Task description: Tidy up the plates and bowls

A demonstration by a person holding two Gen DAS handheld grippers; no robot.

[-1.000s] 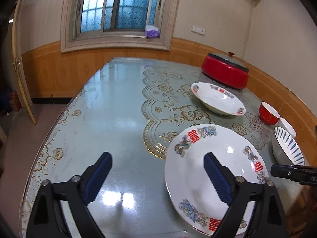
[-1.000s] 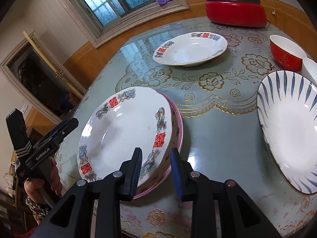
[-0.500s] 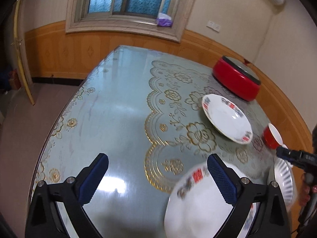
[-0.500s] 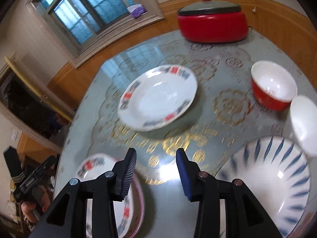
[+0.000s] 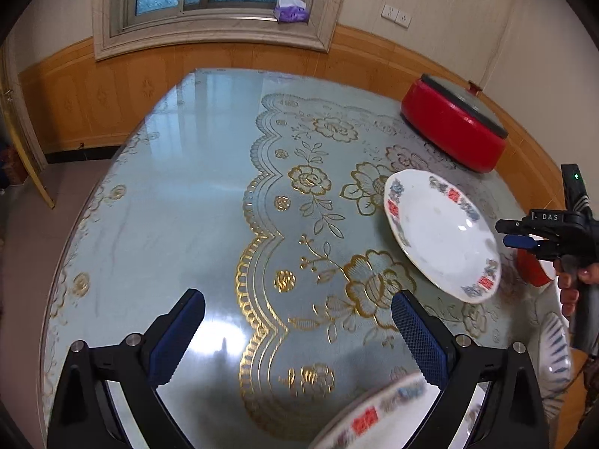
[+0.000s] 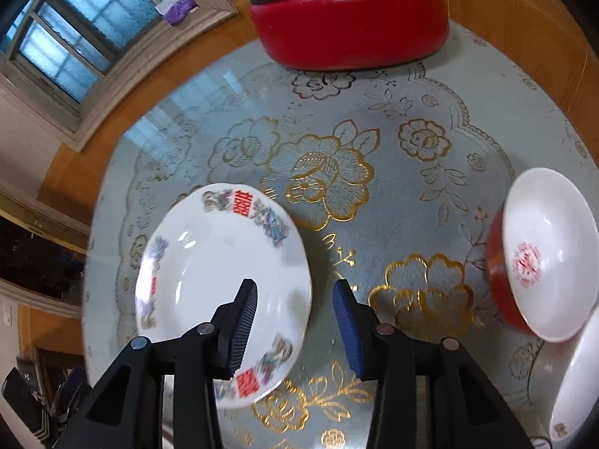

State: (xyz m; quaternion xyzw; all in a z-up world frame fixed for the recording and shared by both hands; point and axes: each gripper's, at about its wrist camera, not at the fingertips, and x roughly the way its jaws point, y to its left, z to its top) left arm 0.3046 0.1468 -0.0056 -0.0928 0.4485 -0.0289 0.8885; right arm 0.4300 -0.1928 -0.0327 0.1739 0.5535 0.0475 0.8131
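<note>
The right tool point(image 6: 295, 321) hangs over the near edge of a white plate point(image 6: 209, 262), fingers spread and gripping nothing. One finger point(image 6: 243, 325) sits over the plate's inside and the other point(image 6: 346, 327) is over the bare table point(image 6: 374, 142) just past the rim, so the rim lies between them. I judge the next step is to pinch that rim and carry the plate to a stack.

The main risk is a shallow bite. The plate looks like smooth glazed china with a sloping rim, so a pinch close to the edge could let it swing down or slip out once lifted. The glossy table under it could also let it slide away from the fingers before they close. To the right of the right tool, a red bowl point(image 6: 499, 280) with a white inside stands near, and a wide swing could knock it. Another white dish point(image 6: 576, 378) sits just beside it.

The plate is round and shallow, with a rim band of blue-grey flowers broken by red characters, and an inside that looks clean. It lies flat on the table. Beyond it, at the far edge, stands a red pot point(image 6: 348, 26) with a dark lid.

The left tool point(image 5: 297, 336) is also spread wide and empty, over bare table. A second patterned plate point(image 5: 370, 415) lies blurred beneath its right finger.
</note>
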